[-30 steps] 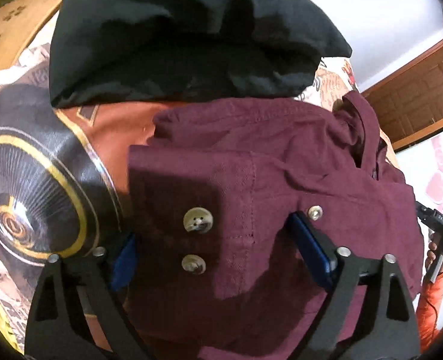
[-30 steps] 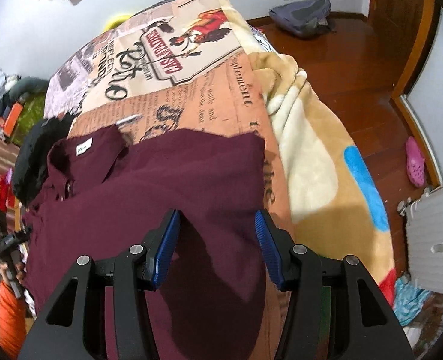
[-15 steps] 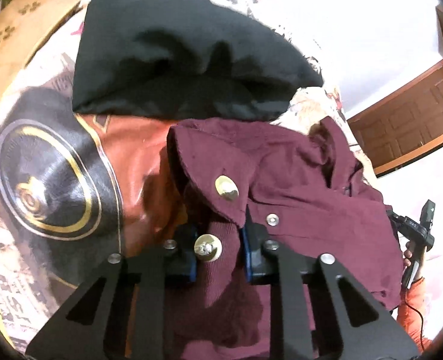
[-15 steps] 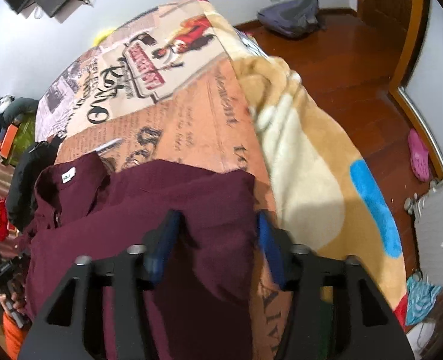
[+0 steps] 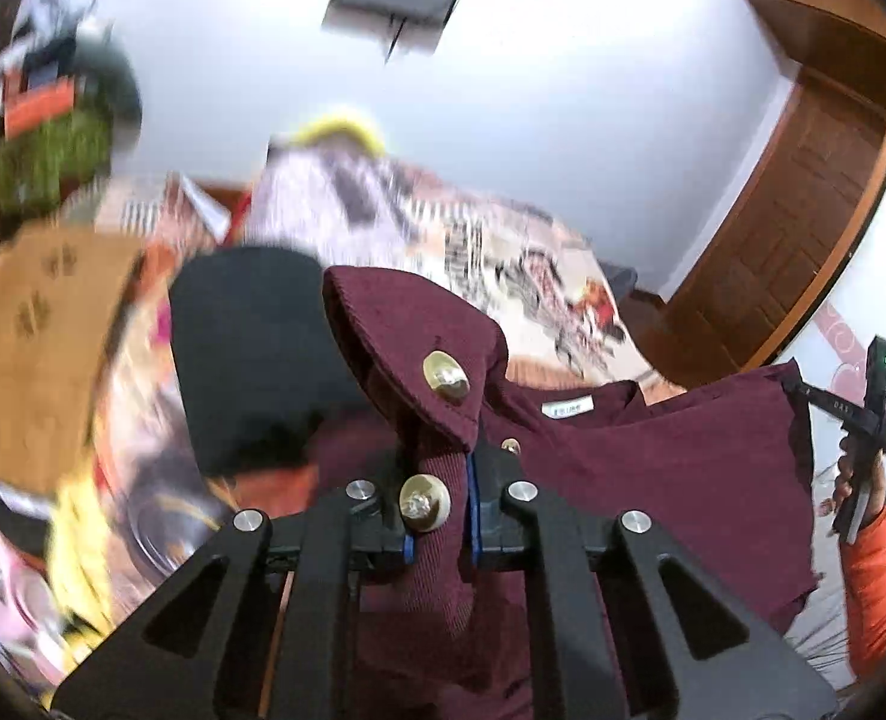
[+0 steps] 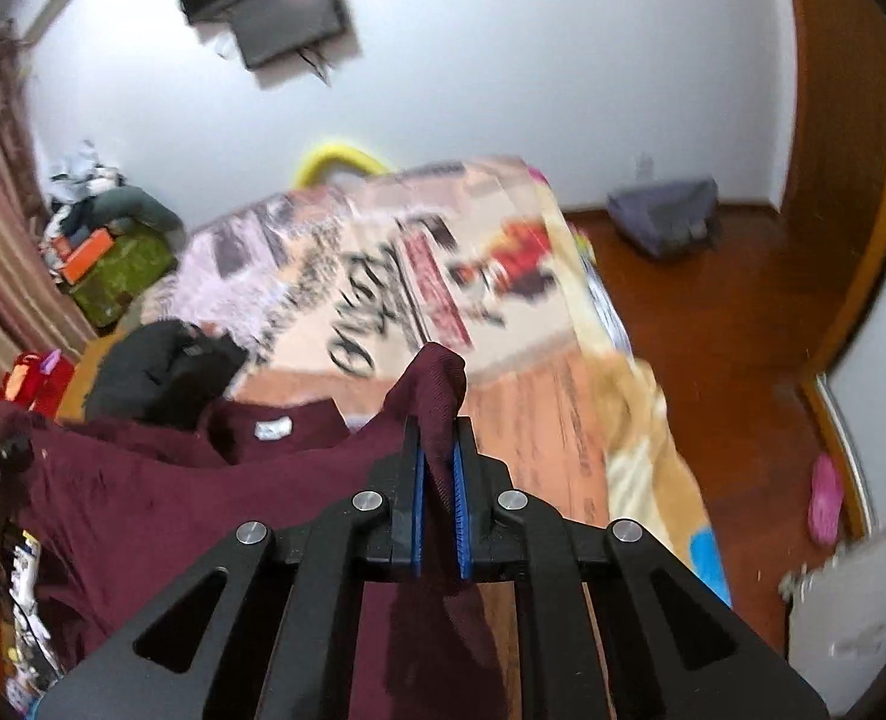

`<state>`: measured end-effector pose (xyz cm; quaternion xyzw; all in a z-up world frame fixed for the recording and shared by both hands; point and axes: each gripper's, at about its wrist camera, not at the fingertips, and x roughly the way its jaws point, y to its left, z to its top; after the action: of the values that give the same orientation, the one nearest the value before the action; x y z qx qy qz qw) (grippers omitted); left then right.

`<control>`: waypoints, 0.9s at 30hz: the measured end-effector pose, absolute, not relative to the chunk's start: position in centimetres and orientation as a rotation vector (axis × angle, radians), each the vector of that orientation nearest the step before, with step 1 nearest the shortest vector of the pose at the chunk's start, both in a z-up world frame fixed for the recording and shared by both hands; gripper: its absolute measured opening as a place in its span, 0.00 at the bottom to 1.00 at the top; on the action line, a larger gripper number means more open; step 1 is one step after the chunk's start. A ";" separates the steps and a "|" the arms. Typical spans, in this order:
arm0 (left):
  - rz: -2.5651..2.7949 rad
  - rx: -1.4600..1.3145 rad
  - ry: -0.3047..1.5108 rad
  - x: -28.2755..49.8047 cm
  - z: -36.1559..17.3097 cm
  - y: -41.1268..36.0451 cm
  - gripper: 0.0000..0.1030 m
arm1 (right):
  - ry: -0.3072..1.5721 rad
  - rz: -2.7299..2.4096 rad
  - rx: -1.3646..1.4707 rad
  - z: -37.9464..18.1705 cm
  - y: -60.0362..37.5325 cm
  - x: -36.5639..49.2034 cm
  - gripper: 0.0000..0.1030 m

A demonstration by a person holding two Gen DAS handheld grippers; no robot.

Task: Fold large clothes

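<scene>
A maroon button shirt (image 5: 652, 468) hangs lifted off the bed between my two grippers. In the left wrist view my left gripper (image 5: 440, 468) has its jaws closing on the buttoned cuff (image 5: 443, 378), the blue pads pressing the cloth. My right gripper (image 6: 437, 450) is shut on a pinched fold of the shirt's edge, and the rest of the shirt (image 6: 173, 492) sags away to the left with its white neck label showing. The right gripper also appears at the far right of the left wrist view, held by a hand in an orange sleeve (image 5: 868, 576).
The bed wears a printed newspaper-style cover (image 6: 502, 300). A black garment (image 5: 251, 348) lies bunched by the shirt's collar, and a brown cardboard box (image 5: 41, 348) sits on the left. A grey bag (image 6: 664, 216) and a pink slipper (image 6: 823, 498) lie on the wooden floor.
Both grippers closed on the shirt, the left on the cuff and the right on the edge, then rose and tilted up, lifting the cloth off the bed.
</scene>
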<state>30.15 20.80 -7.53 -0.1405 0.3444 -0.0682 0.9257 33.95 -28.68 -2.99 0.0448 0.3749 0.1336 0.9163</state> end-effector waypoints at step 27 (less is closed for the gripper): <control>0.088 -0.143 1.048 32.8 -18.5 21.8 0.55 | 0.985 0.125 -0.018 -9.3 -31.1 35.9 0.14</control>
<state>32.83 21.79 -18.45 -0.0681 0.4997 0.0420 0.8625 35.90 -31.06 -9.31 -0.0085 0.4725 0.0598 0.8792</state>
